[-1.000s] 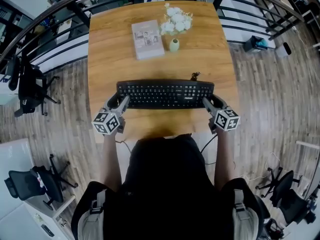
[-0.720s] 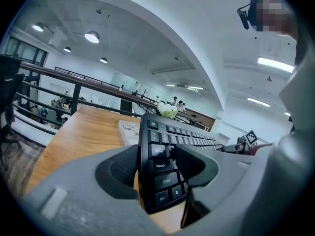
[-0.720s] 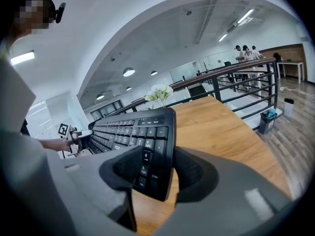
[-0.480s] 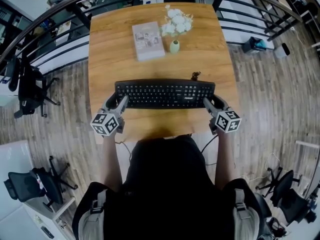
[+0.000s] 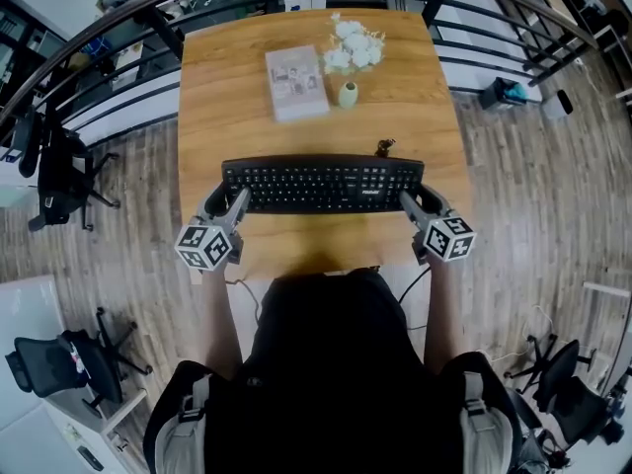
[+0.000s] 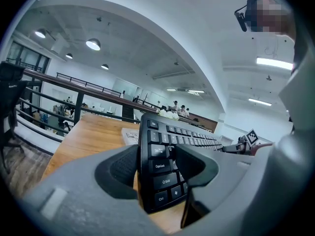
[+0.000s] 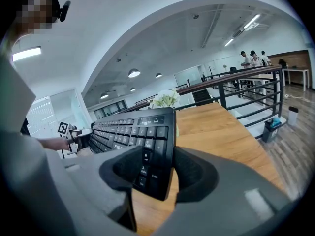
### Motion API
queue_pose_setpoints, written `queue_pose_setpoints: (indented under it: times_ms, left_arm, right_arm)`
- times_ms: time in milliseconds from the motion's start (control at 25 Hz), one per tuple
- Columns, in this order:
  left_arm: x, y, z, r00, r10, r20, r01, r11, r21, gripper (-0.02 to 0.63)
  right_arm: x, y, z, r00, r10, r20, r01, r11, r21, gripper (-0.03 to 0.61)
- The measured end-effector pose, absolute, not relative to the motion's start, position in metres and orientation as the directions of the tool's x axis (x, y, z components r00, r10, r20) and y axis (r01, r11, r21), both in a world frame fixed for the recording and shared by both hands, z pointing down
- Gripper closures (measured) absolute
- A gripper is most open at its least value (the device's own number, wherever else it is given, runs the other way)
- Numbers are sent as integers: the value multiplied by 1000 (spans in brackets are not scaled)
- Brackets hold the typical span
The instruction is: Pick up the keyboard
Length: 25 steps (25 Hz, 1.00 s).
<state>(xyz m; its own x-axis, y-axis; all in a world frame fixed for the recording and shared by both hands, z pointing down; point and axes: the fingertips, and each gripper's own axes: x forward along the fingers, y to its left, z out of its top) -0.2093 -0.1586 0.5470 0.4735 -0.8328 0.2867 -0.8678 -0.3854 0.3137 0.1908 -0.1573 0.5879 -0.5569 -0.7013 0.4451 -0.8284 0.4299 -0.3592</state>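
Note:
A black keyboard hangs level just above the wooden table, held by its two short ends. My left gripper is shut on its left end, and the left gripper view shows the pads clamped over the edge keys of the keyboard, with the left gripper round that end. My right gripper is shut on the right end. In the right gripper view the numpad side of the keyboard sits between the pads of the right gripper. The keyboard's underside is hidden.
A book lies at the table's far side, beside a small pale vase with white flowers. A small dark object sits just behind the keyboard. Railings border the table, and office chairs stand on the floor to the left.
The keyboard has risen a little off the table, and both grippers have come up with it, still clamped on its ends.

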Motion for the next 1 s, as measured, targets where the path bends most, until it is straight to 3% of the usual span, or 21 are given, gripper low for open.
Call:
queue_pose_setpoints:
  times_ms: [1000]
  left_arm:
    - [-207,-158,550,478,-828,292,-866,-390,312,374]
  right_arm:
    - [193,-154,590,-528,-706,472,-848,418,-325,380]
